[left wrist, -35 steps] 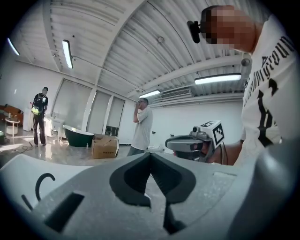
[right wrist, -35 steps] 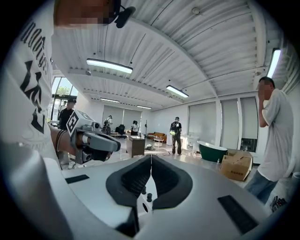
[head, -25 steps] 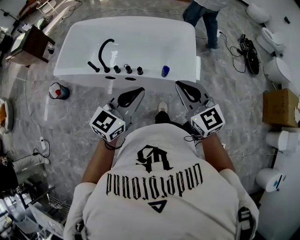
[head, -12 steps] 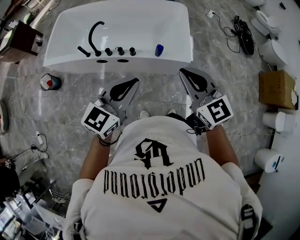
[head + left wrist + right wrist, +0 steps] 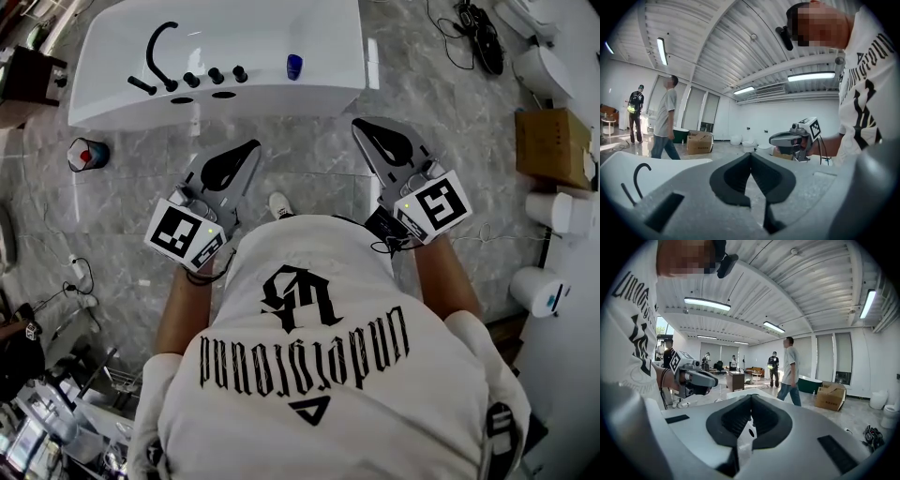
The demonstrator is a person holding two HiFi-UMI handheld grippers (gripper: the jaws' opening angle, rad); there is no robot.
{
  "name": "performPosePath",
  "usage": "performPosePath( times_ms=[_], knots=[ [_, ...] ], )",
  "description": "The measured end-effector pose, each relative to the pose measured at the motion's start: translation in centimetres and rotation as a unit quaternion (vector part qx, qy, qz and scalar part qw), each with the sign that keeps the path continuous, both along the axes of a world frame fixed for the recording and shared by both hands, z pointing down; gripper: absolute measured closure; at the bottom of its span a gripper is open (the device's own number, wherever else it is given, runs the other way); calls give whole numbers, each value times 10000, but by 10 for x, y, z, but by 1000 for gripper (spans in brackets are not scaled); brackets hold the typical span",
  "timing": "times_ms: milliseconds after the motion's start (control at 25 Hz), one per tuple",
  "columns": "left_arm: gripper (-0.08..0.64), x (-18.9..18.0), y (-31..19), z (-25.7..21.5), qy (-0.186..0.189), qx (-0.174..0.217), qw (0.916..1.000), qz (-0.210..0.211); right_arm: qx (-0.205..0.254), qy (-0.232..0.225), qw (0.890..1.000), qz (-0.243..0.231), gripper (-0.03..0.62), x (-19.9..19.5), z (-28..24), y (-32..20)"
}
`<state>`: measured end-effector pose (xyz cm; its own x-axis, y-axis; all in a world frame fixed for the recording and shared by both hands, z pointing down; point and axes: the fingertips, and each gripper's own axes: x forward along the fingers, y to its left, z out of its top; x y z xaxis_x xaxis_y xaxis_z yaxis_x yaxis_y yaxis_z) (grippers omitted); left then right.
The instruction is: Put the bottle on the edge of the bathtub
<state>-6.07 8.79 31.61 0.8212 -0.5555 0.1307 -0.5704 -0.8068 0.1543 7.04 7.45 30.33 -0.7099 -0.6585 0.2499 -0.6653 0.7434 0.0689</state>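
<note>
A small blue bottle [image 5: 293, 65] stands upright on the near edge of the white bathtub [image 5: 309, 37], to the right of the black tap [image 5: 159, 47] and its knobs. Both grippers hang over the marble floor short of the tub, apart from the bottle. My left gripper [image 5: 247, 150] is shut with nothing in it, its pads meeting in the left gripper view [image 5: 750, 155]. My right gripper [image 5: 362, 126] is also shut and empty [image 5: 750, 398]. Each gripper shows in the other's view: the right gripper [image 5: 791, 138] and the left gripper [image 5: 696, 377].
On the floor left of the tub sits a round red-and-blue object [image 5: 85, 153]. A cardboard box [image 5: 553, 145] and white toilets [image 5: 542, 291] line the right side, with cables [image 5: 476, 36] at the top. A brown cabinet [image 5: 28, 77] stands at left. People [image 5: 664, 118] walk in the background.
The tub and bottle have slid toward the top left of the head view, and both grippers now stand a little farther from the tub's edge. Both stay shut.
</note>
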Motion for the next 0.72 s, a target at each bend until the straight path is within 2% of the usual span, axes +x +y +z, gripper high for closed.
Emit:
performPosePath(
  times_ms=[240,720],
  knots=[
    [545,45,22,9,-51,-124,9999,37,-63,-139,9998,-83,578,45,8,29],
    [545,122,80,9,-146,-89,9998,44,-2,-163,9993,-335,578,118,12,91]
  ],
)
